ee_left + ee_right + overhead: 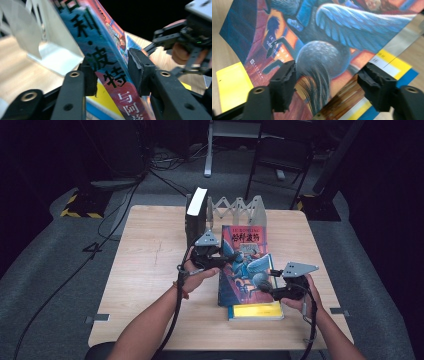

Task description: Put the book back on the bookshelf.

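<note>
Book (245, 265) cover: glossy printed paper, glare on the spine. Counter (150, 270): pale matt wood grain. Tongs (112, 75): matt black plastic, rough foam-like pads (285, 82). Rack (237, 210): smooth pale plastic, by the look.

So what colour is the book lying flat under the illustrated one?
Yellow book, blue-edged; clearest in the high view.
</note>
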{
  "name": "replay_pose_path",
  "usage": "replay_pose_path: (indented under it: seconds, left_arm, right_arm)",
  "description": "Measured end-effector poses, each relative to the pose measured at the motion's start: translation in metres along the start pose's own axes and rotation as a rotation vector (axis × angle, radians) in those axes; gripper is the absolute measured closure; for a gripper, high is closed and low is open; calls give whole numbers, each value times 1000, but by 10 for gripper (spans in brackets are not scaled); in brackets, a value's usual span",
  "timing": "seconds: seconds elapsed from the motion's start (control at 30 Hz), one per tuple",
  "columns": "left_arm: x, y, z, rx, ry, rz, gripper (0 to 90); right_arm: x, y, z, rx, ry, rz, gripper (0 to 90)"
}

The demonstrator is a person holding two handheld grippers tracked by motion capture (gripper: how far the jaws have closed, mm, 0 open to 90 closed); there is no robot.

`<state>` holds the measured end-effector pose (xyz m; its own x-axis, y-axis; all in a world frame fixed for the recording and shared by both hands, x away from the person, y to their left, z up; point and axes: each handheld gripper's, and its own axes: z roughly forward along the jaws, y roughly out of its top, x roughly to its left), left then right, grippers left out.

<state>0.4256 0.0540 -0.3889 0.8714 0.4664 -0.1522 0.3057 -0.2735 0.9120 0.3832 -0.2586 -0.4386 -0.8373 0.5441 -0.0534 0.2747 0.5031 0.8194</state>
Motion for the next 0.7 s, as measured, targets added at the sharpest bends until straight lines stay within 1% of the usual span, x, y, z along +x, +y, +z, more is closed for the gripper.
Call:
replay_pose_path:
  seconds: [0.07,0.1,0.13,0.17,0.2,0.23,0.27,0.33,0.37,0.4,0.43,0.5,0.53,0.57,0.63,0.67,0.7]
  left_arm:
    - [-8,5,-3,-21,-13,34,647]
    - [-8,5,-3,-21,-13,34,656]
    - [-16,10,-5,-30,-14,70,667]
    - [-16,10,-5,-30,-14,70,672]
    - [-22,14,-6,-32,-12,106,679]
    - [-22,14,-6,-32,-12,106,684]
    - [-25,15,-6,-35,-18,116,687]
    - [-27,14,-5,-33,-18,130,692]
    - [-29,13,-5,-37,-23,134,694]
    - [-30,12,-6,-39,-27,138,697]
    - [-30,12,-6,-41,-32,145,698]
    - [-32,11,-7,-50,-37,152,700]
    - [-32,10,-8,-52,-38,156,701]
    - [-33,10,-8,-53,-43,160,702]
    - [-33,9,-10,-61,-51,164,703]
    - [-34,8,-10,-66,-56,163,705]
    - [-34,8,-11,-69,-62,170,706]
  right_arm:
    - [-2,0,1,2,-14,-9,376]
    - [-2,0,1,2,-14,-9,376]
    - [-3,0,1,-11,-29,-11,406]
    - [-4,0,0,-15,-36,-14,429]
    - [-5,1,-2,-25,-50,-17,459]
    - [-6,1,-4,-39,-66,-21,487]
    - [-7,1,-6,-48,-75,-14,514]
    - [-10,2,-9,-61,-80,-8,549]
    - [-11,2,-11,-72,-92,-8,565]
    - [-12,4,-13,-88,-101,-4,563]
    - [-13,5,-14,-98,-97,2,553]
    - [-14,7,-15,-105,-109,0,502]
    - [-14,9,-15,-118,-116,9,482]
    - [-14,10,-16,-116,-121,5,459]
    - [-16,12,-15,-117,-131,15,376]
    - [-17,12,-15,-121,-136,28,353]
    - [-18,13,-15,-123,-130,41,343]
